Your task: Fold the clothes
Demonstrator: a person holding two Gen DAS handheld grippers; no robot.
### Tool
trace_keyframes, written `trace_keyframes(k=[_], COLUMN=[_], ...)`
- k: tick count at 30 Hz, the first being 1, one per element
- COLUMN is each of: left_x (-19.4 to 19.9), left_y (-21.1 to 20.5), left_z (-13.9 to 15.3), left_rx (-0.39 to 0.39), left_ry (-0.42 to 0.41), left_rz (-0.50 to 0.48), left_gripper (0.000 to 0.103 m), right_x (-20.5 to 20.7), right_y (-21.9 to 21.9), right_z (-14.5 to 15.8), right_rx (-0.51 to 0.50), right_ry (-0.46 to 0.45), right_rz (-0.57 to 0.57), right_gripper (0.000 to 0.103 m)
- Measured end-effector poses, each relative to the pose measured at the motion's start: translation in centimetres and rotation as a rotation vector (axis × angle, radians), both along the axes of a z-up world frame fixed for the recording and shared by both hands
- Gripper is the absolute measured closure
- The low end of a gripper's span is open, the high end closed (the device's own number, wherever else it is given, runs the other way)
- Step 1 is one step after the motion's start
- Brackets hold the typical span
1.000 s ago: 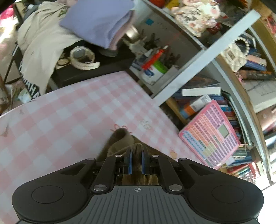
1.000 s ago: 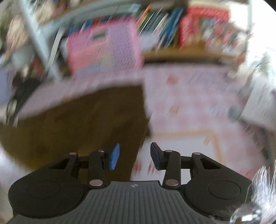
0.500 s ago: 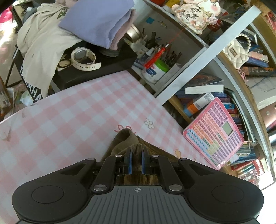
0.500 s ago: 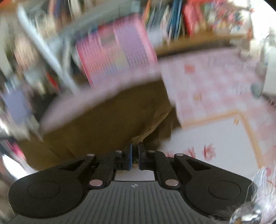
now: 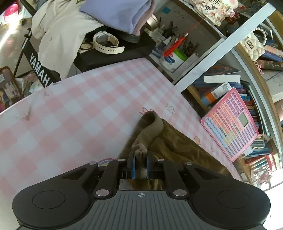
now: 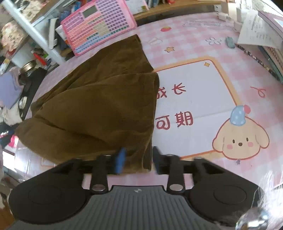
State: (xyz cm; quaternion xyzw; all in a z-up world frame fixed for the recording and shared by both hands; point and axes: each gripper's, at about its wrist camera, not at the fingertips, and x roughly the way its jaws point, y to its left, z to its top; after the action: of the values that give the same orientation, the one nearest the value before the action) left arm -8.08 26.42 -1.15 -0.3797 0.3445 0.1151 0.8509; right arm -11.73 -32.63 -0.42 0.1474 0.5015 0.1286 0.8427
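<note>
A brown corduroy garment (image 6: pixel 99 106) lies folded over itself on the pink checked table mat (image 6: pixel 194 79). In the left wrist view its ribbed cuff (image 5: pixel 150 127) curls up from the mat (image 5: pixel 70 115). My left gripper (image 5: pixel 140 159) pinches that cuff, its jaws just starting to ease open with the knit still pressed between the pads. My right gripper (image 6: pixel 138 157) hovers over the garment's near corner. Its jaws are opening, and the corner lies between and under them without touching the pads.
A pink keyboard toy (image 6: pixel 97 24) leans on the bookshelf behind the mat, also visible as the pink board (image 5: pixel 231 123). A pen cup (image 5: pixel 172 58), a white watch (image 5: pixel 106 42) and folded lilac cloth (image 5: pixel 120 12) sit beyond the far edge. Books and papers (image 6: pixel 265 35) crowd the right side.
The right gripper closed on the garment's edge, swung across, then opened and let the corner down. The left gripper sank toward the table, still holding the cuff.
</note>
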Motion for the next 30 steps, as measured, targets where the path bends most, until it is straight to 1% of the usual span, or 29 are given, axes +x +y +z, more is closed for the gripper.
trace_keyframes(k=[1, 2, 5, 8, 10, 13, 14, 15, 16, 18, 19, 20, 22, 23, 24, 25, 26, 28, 30], left_x=[0.0, 0.0, 0.0, -0.2, -0.4, -0.8, -0.9, -1.1, -1.2, -1.3, -1.3, -1.4, -1.4, -1.5, -1.5, -1.4, -1.2, -0.7, -0.3], left_y=[0.0, -0.1, -0.1, 0.0, 0.1, 0.2, 0.3, 0.3, 0.3, 0.4, 0.5, 0.5, 0.4, 0.4, 0.4, 0.5, 0.4, 0.4, 0.2], left_z=[0.0, 0.0, -0.2, -0.6, -0.8, -1.0, -1.1, -1.2, -1.4, -1.7, -2.0, -2.2, -2.6, -2.8, -2.9, -3.1, -3.1, -3.1, -1.8], left_rx=[0.002, 0.004, 0.005, 0.001, -0.003, -0.011, -0.013, -0.017, -0.020, -0.026, -0.033, -0.040, -0.053, -0.060, -0.070, -0.080, -0.090, -0.109, -0.111], left_ry=[0.000, 0.000, 0.004, 0.009, 0.014, 0.020, 0.021, 0.021, 0.026, 0.045, 0.052, 0.055, 0.054, 0.050, 0.041, 0.030, 0.025, 0.019, -0.019], left_rz=[-0.002, -0.003, 0.001, 0.009, 0.014, 0.022, 0.023, 0.024, 0.026, 0.032, 0.030, 0.027, 0.028, 0.036, 0.042, 0.047, 0.052, 0.061, 0.074], left_gripper=[0.091, 0.091, 0.090, 0.088, 0.087, 0.087, 0.086, 0.086, 0.084, 0.071, 0.068, 0.063, 0.062, 0.063, 0.067, 0.067, 0.079, 0.094, 0.095], right_x=[-0.1, -0.2, -0.7, -0.7, -0.5, -0.4, -0.4, -0.4, -0.3, -0.2, -0.2, -0.2, -0.2, -0.1, 0.0, 0.1, 0.3, 0.6, 0.8], right_y=[0.0, 0.0, 1.1, 1.9, 2.1, 2.3, 2.4, 2.4, 2.4, 2.2, 2.0, 1.9, 1.3, 1.0, 0.7, 0.4, 0.3, 0.3, 0.2], right_z=[0.0, 0.2, -0.4, -1.3, -1.9, -2.5, -2.6, -2.7, -2.8, -2.6, -2.3, -2.0, -1.1, -0.6, -0.1, 0.3, 0.6, 1.1, 1.6], right_rx=[-0.003, -0.014, -0.101, -0.150, -0.163, -0.140, -0.135, -0.134, -0.131, -0.104, -0.089, -0.074, -0.034, -0.020, -0.006, 0.007, 0.016, 0.026, 0.039], right_ry=[-0.004, -0.007, -0.008, -0.005, -0.004, 0.000, 0.001, -0.001, -0.002, 0.014, 0.016, 0.018, 0.013, 0.008, 0.003, -0.003, -0.005, -0.010, -0.027], right_rz=[0.019, 0.049, 0.165, 0.212, 0.219, 0.199, 0.187, 0.171, 0.154, 0.136, 0.128, 0.120, 0.100, 0.088, 0.075, 0.063, 0.052, 0.037, 0.014], right_gripper=[0.066, 0.063, 0.062, 0.062, 0.062, 0.064, 0.070, 0.074, 0.092, 0.094, 0.095, 0.096, 0.097, 0.097, 0.097, 0.097, 0.098, 0.098, 0.098])
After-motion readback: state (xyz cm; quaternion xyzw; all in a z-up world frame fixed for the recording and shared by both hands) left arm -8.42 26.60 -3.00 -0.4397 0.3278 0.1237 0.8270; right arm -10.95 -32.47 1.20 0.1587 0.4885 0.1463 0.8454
